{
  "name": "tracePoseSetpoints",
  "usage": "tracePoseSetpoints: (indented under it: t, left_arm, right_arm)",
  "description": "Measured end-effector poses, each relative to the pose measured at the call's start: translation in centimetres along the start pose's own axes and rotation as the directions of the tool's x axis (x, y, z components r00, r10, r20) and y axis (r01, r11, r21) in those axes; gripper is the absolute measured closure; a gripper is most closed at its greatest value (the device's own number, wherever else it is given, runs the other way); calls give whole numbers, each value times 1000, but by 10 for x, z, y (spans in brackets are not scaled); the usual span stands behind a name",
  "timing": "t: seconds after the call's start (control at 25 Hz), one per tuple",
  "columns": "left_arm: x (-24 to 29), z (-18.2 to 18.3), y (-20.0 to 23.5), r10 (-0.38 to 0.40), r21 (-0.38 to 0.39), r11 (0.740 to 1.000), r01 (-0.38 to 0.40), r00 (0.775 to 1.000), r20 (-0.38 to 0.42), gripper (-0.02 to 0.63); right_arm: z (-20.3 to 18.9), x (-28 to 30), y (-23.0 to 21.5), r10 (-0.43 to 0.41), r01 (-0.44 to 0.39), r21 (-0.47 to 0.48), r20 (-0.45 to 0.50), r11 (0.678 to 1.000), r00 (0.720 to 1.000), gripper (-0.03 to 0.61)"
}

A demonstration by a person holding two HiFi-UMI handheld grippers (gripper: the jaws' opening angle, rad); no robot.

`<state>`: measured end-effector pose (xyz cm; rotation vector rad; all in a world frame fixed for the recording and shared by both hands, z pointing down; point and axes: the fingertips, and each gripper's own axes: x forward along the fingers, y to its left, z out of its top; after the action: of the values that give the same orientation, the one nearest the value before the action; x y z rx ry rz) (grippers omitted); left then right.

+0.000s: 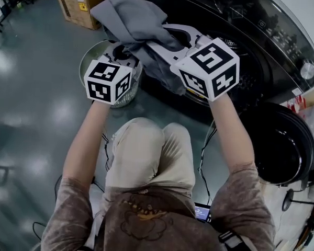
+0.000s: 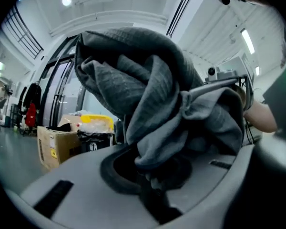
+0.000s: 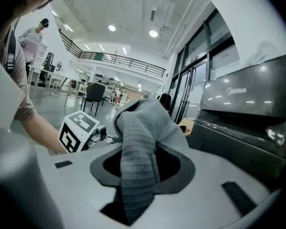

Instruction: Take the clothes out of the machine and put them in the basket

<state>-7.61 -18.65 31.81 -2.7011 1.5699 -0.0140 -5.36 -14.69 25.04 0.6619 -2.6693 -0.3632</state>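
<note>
A grey garment (image 1: 133,20) hangs bunched between both grippers, in front of the washing machine's dark drum opening (image 1: 251,72). My left gripper (image 1: 121,50) is shut on one side of it; in the left gripper view the cloth (image 2: 148,94) piles over the jaws (image 2: 152,175). My right gripper (image 1: 172,38) is shut on the other side, and a ribbed fold of the garment (image 3: 136,147) runs down between its jaws (image 3: 133,185). A round mesh basket (image 1: 90,56) stands on the floor just under the left gripper, partly hidden by it.
The machine's round door (image 1: 282,145) hangs open at the right. A cardboard box (image 1: 83,1) sits on the floor beyond the basket. The person's knees (image 1: 149,150) are below the grippers. Grey floor (image 1: 31,98) spreads to the left.
</note>
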Motion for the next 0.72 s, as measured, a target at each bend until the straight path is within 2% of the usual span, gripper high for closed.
tracePoseSetpoints:
  t: [0.28, 0.52, 0.72]
  left_arm:
    - [-36, 27, 54, 101, 22, 995, -101, 995, 11, 568]
    - [-72, 67, 110, 217, 48, 974, -219, 974, 59, 569]
    - [-80, 78, 137, 259, 91, 961, -262, 965, 42, 569]
  right_arm:
    - [52, 48, 24, 91, -88, -40, 86, 995, 992, 445]
    - [103, 81, 39, 163, -151, -77, 188, 986, 969, 445]
    - [120, 101, 39, 187, -172, -87, 223, 981, 957, 445]
